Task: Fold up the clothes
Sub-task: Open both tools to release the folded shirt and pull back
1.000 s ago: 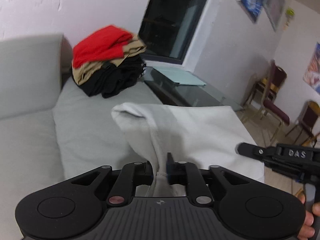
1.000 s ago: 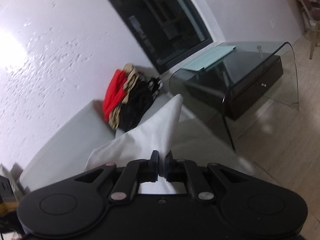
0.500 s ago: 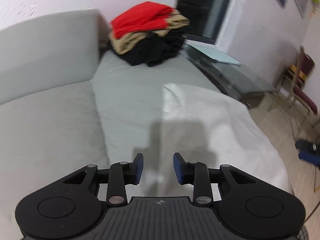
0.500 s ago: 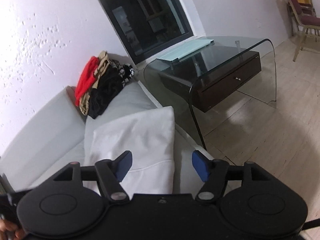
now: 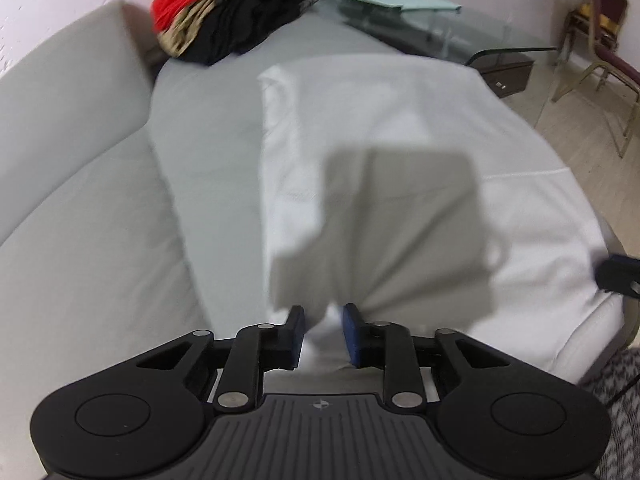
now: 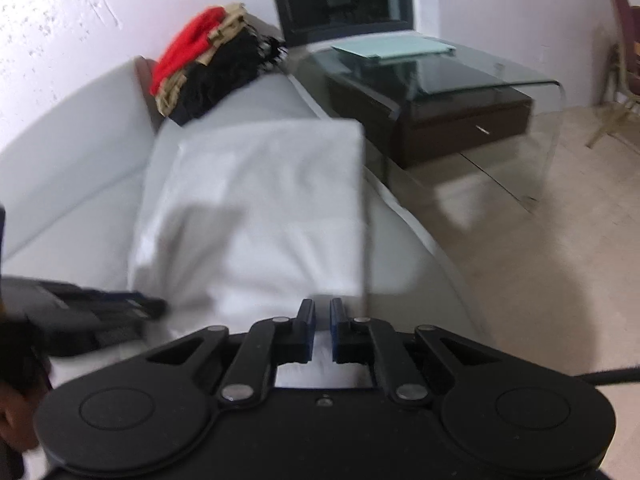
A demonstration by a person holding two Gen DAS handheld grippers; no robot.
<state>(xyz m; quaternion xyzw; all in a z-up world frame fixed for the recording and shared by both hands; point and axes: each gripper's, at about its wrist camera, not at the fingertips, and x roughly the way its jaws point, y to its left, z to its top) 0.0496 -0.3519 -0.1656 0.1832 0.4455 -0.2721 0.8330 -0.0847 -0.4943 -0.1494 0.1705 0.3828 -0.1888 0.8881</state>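
A white garment [image 5: 392,168] lies folded on the grey sofa seat [image 5: 208,152]; it also shows in the right wrist view [image 6: 272,200]. My left gripper [image 5: 323,330] is at its near edge, jaws partly closed with bunched white cloth between them. My right gripper [image 6: 322,326] is at the near right edge, jaws nearly shut with white cloth in the narrow gap. The left gripper's body shows at the left of the right wrist view [image 6: 88,320].
A pile of red, tan and black clothes [image 5: 228,16] sits at the sofa's far end, also in the right wrist view [image 6: 208,68]. A glass side table [image 6: 440,92] with a pale green sheet [image 6: 396,48] stands right of the sofa. Chairs [image 5: 600,52] stand on the tiled floor.
One second ago both grippers held the garment up. Half a second ago both were open with the garment lying flat. Now both have closed down on its near edge.
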